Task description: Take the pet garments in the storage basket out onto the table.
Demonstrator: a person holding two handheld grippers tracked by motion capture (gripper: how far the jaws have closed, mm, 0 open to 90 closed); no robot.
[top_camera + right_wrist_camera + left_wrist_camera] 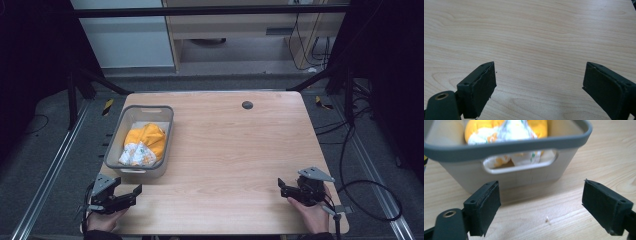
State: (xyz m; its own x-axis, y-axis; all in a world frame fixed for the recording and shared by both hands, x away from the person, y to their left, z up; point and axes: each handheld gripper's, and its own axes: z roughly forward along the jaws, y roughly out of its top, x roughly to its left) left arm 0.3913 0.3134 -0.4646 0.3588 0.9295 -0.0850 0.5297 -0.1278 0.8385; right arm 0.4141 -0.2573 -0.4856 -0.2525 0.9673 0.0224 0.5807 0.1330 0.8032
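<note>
Orange-and-white crumpled cloth [143,144] lies inside the grey plastic basket [116,135]. Just before the basket's near wall, the left tool [131,193] gapes empty; it should rise over the rim before pinching. The right tool [283,188], well away from the basket, gapes too.

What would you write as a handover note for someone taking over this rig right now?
Left gripper: open, holding nothing, near the table's front left corner, just short of the grey bin's near wall.
Right gripper: open, holding nothing, over bare table at the front right.
The orange and white cloth lies bunched inside the bin, which stands at the table's left side.
Done: nothing gripped yet.
Left: probably reach the left gripper into the bin and take the cloth.
</note>
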